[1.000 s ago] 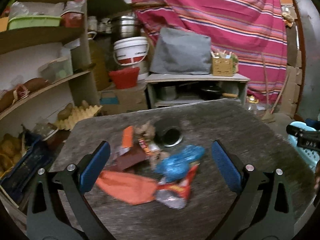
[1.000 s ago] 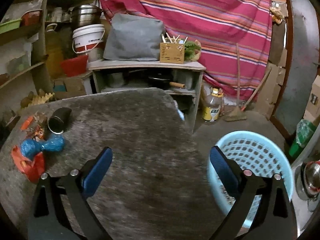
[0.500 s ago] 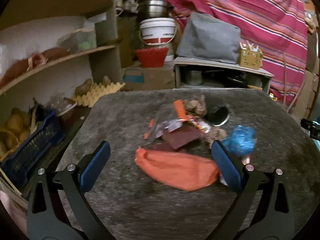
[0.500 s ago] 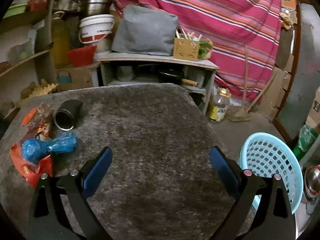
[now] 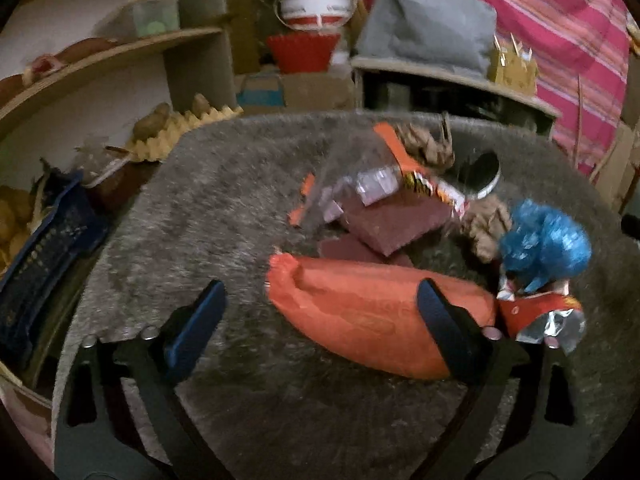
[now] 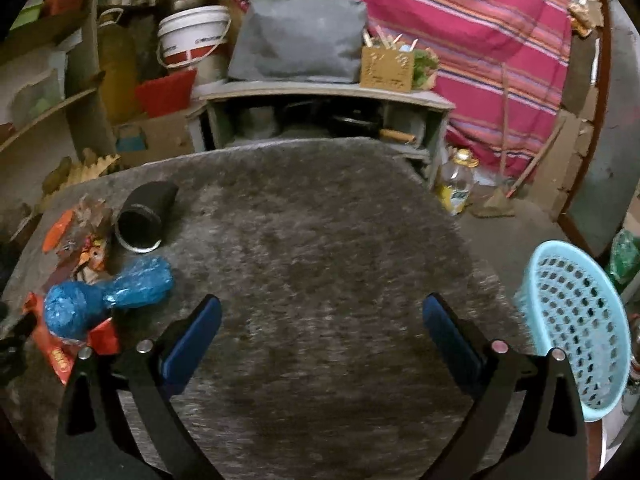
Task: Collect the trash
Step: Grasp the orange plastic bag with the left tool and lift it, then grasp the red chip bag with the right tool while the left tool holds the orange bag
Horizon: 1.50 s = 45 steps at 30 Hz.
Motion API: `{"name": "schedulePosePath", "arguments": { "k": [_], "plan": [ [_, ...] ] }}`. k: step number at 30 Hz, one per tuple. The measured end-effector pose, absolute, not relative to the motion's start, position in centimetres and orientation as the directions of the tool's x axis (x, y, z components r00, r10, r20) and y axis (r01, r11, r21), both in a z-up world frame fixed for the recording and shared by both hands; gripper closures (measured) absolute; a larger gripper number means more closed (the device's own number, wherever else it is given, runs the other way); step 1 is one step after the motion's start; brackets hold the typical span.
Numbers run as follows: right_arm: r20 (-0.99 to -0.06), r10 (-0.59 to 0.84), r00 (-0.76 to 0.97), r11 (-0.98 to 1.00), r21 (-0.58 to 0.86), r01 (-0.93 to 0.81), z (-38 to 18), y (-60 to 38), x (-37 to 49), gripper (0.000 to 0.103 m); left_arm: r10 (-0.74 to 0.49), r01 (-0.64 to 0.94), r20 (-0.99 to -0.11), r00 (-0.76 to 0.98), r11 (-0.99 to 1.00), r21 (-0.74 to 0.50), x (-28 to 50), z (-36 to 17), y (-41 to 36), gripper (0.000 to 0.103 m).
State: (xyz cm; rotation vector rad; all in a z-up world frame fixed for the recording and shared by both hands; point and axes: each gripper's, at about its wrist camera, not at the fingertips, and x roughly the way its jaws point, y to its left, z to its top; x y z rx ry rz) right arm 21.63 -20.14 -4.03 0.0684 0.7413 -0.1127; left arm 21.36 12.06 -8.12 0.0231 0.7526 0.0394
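Observation:
A pile of trash lies on the grey fuzzy table (image 6: pixel 320 240): an orange bag (image 5: pixel 360 312), a crumpled blue bag (image 5: pixel 544 244) (image 6: pixel 108 292), a red foil wrapper (image 5: pixel 544 316) (image 6: pixel 52 348), maroon pieces (image 5: pixel 392 220) and a tipped black cup (image 5: pixel 480 172) (image 6: pixel 140 216). My left gripper (image 5: pixel 320 288) hangs low over the orange bag, its jaws closing, with the bag's left half between them. The left pad is still apart from the bag. My right gripper (image 6: pixel 322 301) stands open over bare table, right of the pile, with nothing in it.
A light-blue perforated basket (image 6: pixel 576 328) stands off the table's right edge. Shelves with a blue crate (image 5: pixel 44 256) and an egg tray (image 5: pixel 176 132) sit left. Behind the table are a low cabinet (image 6: pixel 320 96), a white bucket (image 6: pixel 192 36) and a striped cloth.
My left gripper has come down and forward onto the pile; the orange bag now sits between its jaws, which have narrowed a little. My right gripper has drifted; the basket slid toward the right edge.

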Motion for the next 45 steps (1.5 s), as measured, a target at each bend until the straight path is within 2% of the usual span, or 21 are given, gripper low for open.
{"name": "schedulePosePath", "arguments": {
  "k": [2, 4, 6, 7, 10, 14, 20, 26, 32, 43, 44, 45],
  "plan": [
    [-0.685, -0.050, 0.727, 0.992, 0.047, 0.113, -4.3, -20.0, 21.8, 0.005, 0.019, 0.003, -0.727, 0.687, 1.000, 0.028, 22.3, -9.0, 11.7, 0.029],
    [-0.690, -0.038, 0.723, 0.993, 0.057, 0.106, -4.5, -19.8, 21.9, 0.005, -0.015, 0.026, -0.727, 0.686, 1.000, 0.004, 22.4, -8.9, 11.6, 0.038],
    [-0.692, -0.018, 0.722, 0.994, 0.066, 0.089, -4.6, -19.4, 21.8, 0.005, -0.047, 0.060, -0.727, 0.685, 0.998, -0.008, 22.3, -8.8, 11.2, 0.061],
    [-0.692, -0.012, 0.722, 0.994, 0.067, 0.081, -4.6, -19.2, 21.8, 0.005, -0.066, 0.083, -0.726, 0.685, 0.997, -0.012, 22.1, -8.8, 10.9, 0.065],
    [-0.693, 0.003, 0.721, 0.998, 0.051, 0.045, -4.7, -18.2, 21.6, 0.005, -0.021, 0.066, -0.717, 0.697, 0.997, 0.035, 21.8, -8.5, 10.6, 0.078],
    [-0.691, 0.026, 0.722, 0.999, 0.037, 0.000, -4.5, -17.0, 21.2, 0.005, -0.060, 0.043, -0.708, 0.704, 0.998, -0.042, 21.3, -7.3, 12.4, 0.102],
    [-0.688, 0.062, 0.723, 0.998, 0.041, -0.046, -4.3, -15.6, 20.5, 0.005, 0.011, -0.004, -0.626, 0.780, 1.000, 0.013, 18.9, -4.5, 13.3, 0.103],
    [-0.700, 0.100, 0.708, 0.995, 0.067, -0.074, -5.0, -13.4, 20.6, 0.005, 0.017, -0.027, -0.578, 0.816, 1.000, -0.008, 17.7, -2.5, 14.3, 0.103],
    [-0.706, 0.169, 0.688, 0.986, 0.126, -0.113, -5.6, -11.1, 21.0, 0.005, 0.021, -0.040, -0.565, 0.825, 0.999, -0.021, 17.6, -1.9, 14.7, 0.103],
    [-0.768, 0.187, 0.613, 0.979, 0.098, -0.176, -8.5, -7.5, 21.6, 0.006, 0.029, -0.044, -0.550, 0.835, 0.999, -0.014, 17.6, -1.2, 14.6, 0.103],
    [-0.765, 0.194, 0.614, 0.978, 0.104, -0.179, -8.6, -7.4, 21.6, 0.009, 0.029, -0.045, -0.550, 0.835, 0.999, -0.016, 17.6, -1.2, 14.6, 0.103],
    [-0.763, 0.213, 0.610, 0.974, 0.119, -0.192, -8.5, -7.4, 21.6, 0.022, 0.029, -0.046, -0.550, 0.835, 0.999, -0.017, 17.6, -1.2, 14.6, 0.103]
  ]
}}
